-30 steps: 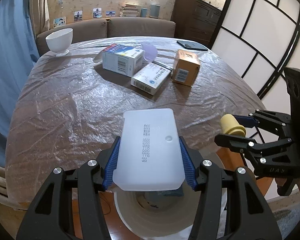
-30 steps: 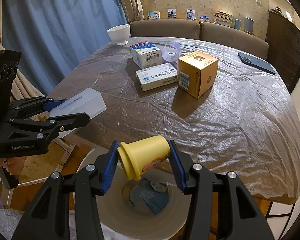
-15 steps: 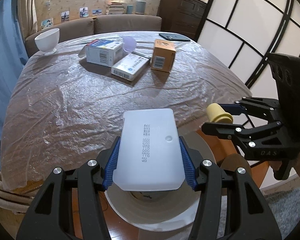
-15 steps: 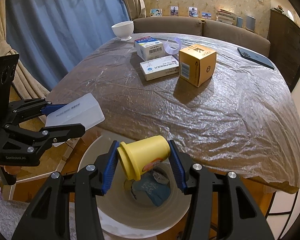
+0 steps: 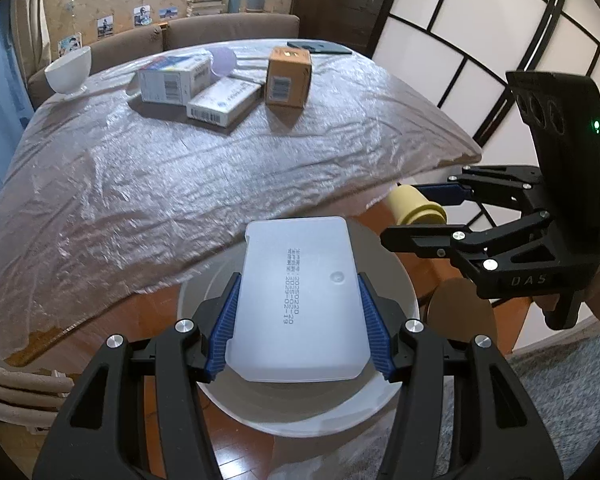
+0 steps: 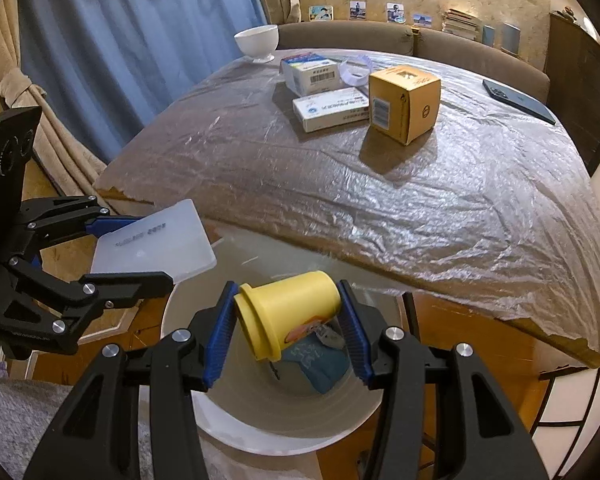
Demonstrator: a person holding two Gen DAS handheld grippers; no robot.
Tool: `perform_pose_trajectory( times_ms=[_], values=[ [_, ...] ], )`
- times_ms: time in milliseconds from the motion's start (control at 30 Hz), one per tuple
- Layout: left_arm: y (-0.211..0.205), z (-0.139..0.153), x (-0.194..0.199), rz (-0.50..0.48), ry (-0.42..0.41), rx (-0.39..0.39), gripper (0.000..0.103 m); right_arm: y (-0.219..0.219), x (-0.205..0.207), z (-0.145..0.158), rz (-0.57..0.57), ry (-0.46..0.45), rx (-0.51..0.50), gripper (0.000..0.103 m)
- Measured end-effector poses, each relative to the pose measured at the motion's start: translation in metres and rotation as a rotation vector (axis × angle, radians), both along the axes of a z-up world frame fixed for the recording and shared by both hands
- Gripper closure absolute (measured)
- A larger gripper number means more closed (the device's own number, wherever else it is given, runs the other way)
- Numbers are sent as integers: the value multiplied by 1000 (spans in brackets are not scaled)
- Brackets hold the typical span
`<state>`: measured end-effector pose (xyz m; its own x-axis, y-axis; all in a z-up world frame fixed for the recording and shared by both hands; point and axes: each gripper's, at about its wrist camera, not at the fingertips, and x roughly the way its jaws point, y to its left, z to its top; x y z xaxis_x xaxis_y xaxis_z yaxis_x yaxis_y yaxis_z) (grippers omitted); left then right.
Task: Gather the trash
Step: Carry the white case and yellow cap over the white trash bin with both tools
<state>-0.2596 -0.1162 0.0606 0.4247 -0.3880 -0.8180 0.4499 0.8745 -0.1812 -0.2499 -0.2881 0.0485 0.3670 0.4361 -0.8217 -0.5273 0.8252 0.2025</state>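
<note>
1. Nearest, the left gripper (image 5: 298, 324) is clamped by its blue pads on a frosted white flat plastic box (image 5: 300, 304). The box is now held directly over the round white waste bin (image 5: 396, 396), where a second ago it was still above the table edge.
2. The right gripper (image 6: 286, 330) is closed across a yellow plastic cup (image 6: 290, 312), tilted on its side. It too has been carried off the table and is now centred over the bin mouth.
3. Inside the bin (image 6: 228, 412) a crumpled blue wrapper (image 6: 320, 364) is seen, so some trash is already collected.
4. Both items are judged ready for release; only opening of the jaws seems left for this step.
5. Farther off, on the round table covered in clear plastic film (image 6: 420, 208), an orange cardboard box (image 6: 404, 102), a flat white carton (image 6: 332, 108) and a white-and-blue carton (image 6: 310, 72) are left, likely next for collection.
6. Farthest, a white ceramic bowl (image 6: 257, 43) and a dark phone (image 6: 518, 100) are noted near the far rim; probably not trash.
</note>
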Motion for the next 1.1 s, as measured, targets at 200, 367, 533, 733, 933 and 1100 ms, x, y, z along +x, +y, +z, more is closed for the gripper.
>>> perform_pose_trajectory(
  times_ms=[200,367,533,733,933,1100],
  values=[
    [-4,-13,-2,-9,29,18,47,2,-1,-10,16,16,-15,54],
    [-5,-26,-2,-3,60,32,47,5,-1,-20,27,35,-31,54],
    [-6,-39,0,13,80,55,47,6,0,-29,34,55,-39,54],
    [-8,-52,0,23,106,72,47,9,-1,-42,41,75,-48,54],
    [-6,-67,-1,36,131,87,47,12,2,-52,36,91,-53,54],
    [-1,-81,-4,48,148,105,47,14,6,-62,32,102,-59,54]
  ],
)
